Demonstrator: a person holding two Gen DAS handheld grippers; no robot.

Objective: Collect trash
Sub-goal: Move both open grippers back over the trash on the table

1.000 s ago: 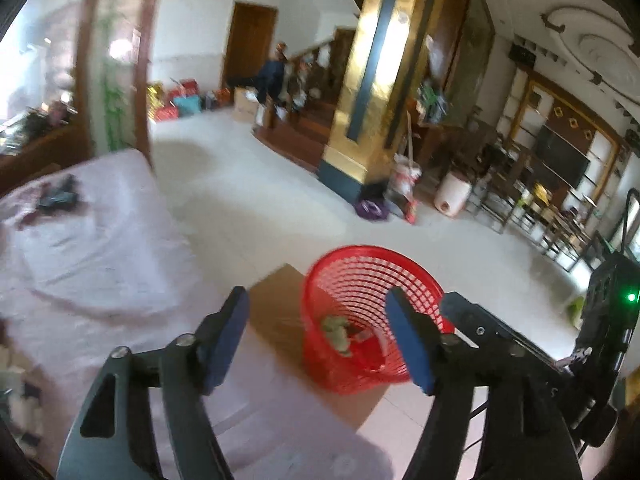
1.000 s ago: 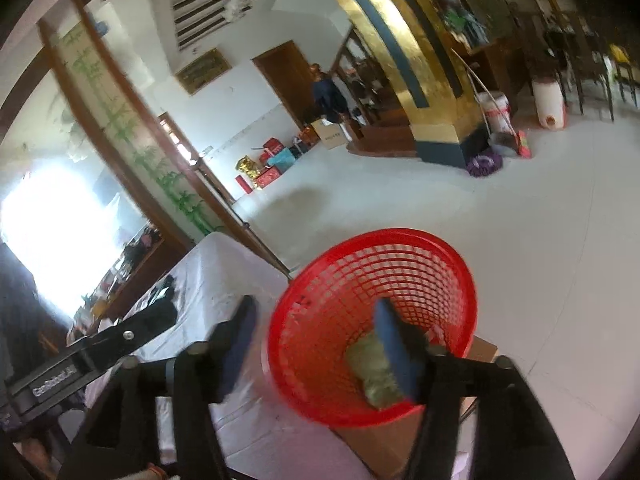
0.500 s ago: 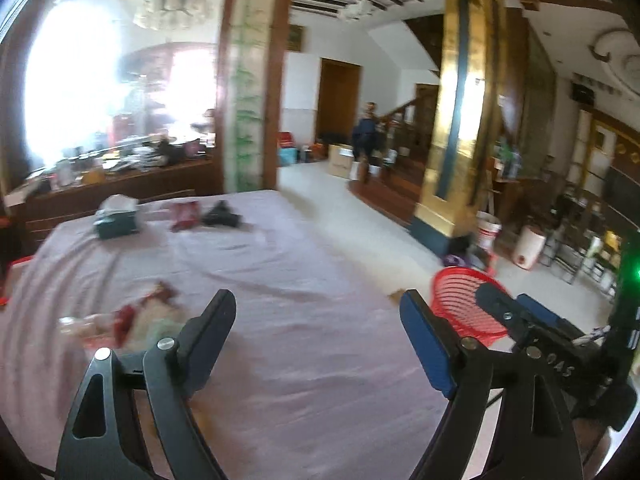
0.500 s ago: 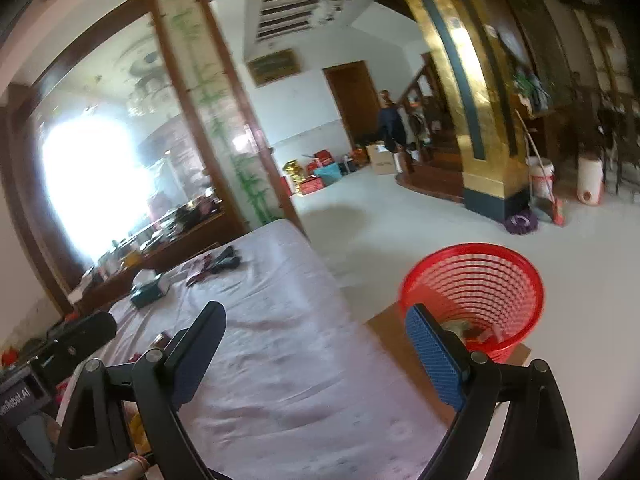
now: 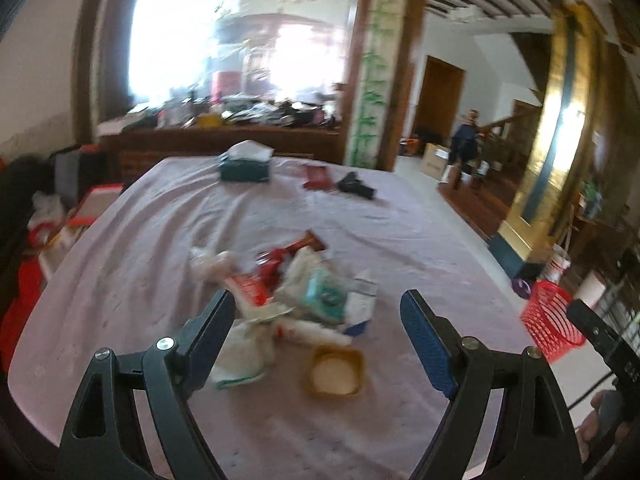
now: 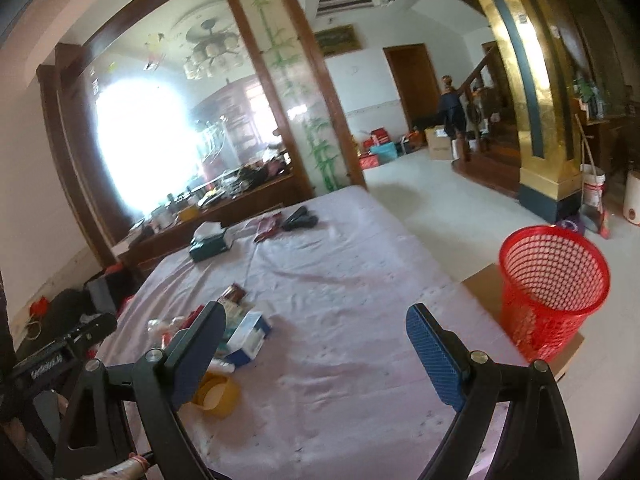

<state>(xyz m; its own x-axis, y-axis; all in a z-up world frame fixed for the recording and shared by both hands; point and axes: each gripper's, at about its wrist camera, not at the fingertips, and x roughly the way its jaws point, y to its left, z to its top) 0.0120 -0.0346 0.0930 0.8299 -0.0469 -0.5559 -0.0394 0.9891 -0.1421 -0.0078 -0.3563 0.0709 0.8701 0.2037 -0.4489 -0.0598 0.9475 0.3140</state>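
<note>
Lilac cloth covered the tabletop (image 5: 400, 240). One left claw (image 5: 316, 326) hung spread and empty, a single heap of crumpled wrappers and packets (image 5: 296, 280) lying just ahead between its tips, one yellow round plastic lid (image 5: 335, 374) nearer still. One right claw (image 6: 316, 344) was likewise spread, gripping nothing; one red mesh plastic basket (image 6: 552, 292) stood off to its right, on the floor beyond the tabletop edge.
</note>
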